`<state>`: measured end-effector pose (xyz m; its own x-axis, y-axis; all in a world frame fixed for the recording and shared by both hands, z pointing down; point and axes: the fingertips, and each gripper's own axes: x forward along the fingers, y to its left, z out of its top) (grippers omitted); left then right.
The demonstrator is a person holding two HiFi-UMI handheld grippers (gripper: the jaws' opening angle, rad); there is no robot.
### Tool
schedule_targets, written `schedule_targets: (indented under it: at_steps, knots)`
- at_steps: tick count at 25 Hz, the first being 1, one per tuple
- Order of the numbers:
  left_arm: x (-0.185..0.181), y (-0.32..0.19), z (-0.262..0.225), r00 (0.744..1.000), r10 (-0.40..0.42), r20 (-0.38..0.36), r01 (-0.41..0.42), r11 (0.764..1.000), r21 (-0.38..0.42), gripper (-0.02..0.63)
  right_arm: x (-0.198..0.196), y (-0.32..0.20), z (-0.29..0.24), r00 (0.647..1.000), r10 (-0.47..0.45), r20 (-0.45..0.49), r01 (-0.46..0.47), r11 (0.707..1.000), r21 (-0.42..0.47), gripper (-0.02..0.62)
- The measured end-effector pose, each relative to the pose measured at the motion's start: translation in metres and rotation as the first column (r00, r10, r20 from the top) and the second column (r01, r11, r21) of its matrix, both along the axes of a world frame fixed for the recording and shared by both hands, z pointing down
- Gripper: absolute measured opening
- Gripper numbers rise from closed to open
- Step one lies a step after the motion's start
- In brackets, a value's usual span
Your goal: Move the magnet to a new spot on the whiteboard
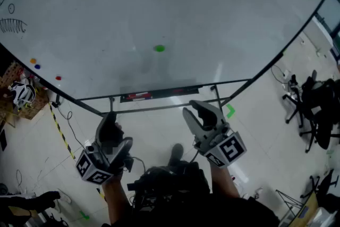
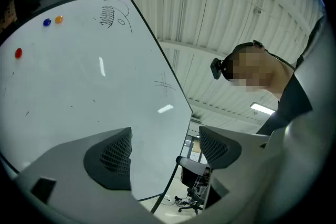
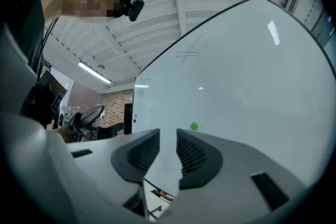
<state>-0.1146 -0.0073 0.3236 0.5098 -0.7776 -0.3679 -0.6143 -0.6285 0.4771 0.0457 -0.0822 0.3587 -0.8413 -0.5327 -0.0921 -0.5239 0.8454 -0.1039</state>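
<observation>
A small green magnet [image 1: 159, 48] sticks to the whiteboard [image 1: 223, 13] a little left of its lower middle. The right gripper view shows the same green magnet [image 3: 194, 126] just above the jaws. Both grippers hang below the board's bottom edge, well short of the magnet. My left gripper [image 1: 109, 120] stands open, its jaws wide apart with nothing between them [image 2: 165, 152]. My right gripper [image 1: 197, 110] points toward the board. Its jaws leave only a narrow gap, and nothing is in that gap [image 3: 168, 150].
Orange [image 1: 33, 61], blue [image 1: 37, 67] and red [image 1: 58, 78] magnets sit at the board's left end, below a scribble [image 1: 13, 25]. A tray with a red marker [image 1: 139, 95] runs under the board. Office chairs [image 1: 313, 106] stand to the right, clutter [image 1: 21, 94] to the left.
</observation>
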Motion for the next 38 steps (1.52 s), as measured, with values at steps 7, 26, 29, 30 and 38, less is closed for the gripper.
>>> schedule_targets:
  at_steps: [7, 26, 29, 30, 38]
  knots:
    - [0.020, -0.037, 0.012, 1.000, -0.011, -0.001, 0.011, 0.999, -0.032, 0.402, 0.013, -0.039, 0.012, 1.000, -0.002, -0.016, 0.003, 1.000, 0.014, 0.106]
    - [-0.040, -0.090, 0.002, 0.991, 0.131, -0.027, -0.131, 0.991, 0.030, 0.402, -0.052, -0.119, 0.010, 0.926, 0.304, -0.223, -0.273, 0.949, 0.161, 0.158]
    - [-0.059, -0.093, 0.000, 0.990, 0.140, -0.032, -0.138, 0.989, 0.052, 0.402, -0.068, -0.138, 0.005, 0.894, 0.374, -0.248, -0.329, 0.922, 0.206, 0.158]
    - [-0.064, -0.093, 0.000, 0.989, 0.142, -0.038, -0.140, 0.989, 0.055, 0.402, -0.073, -0.144, 0.005, 0.882, 0.395, -0.257, -0.345, 0.913, 0.220, 0.158]
    - [-0.083, -0.102, -0.004, 0.991, 0.134, -0.016, -0.132, 0.988, 0.073, 0.402, -0.093, -0.173, 0.006, 0.788, 0.536, -0.302, -0.453, 0.838, 0.305, 0.189]
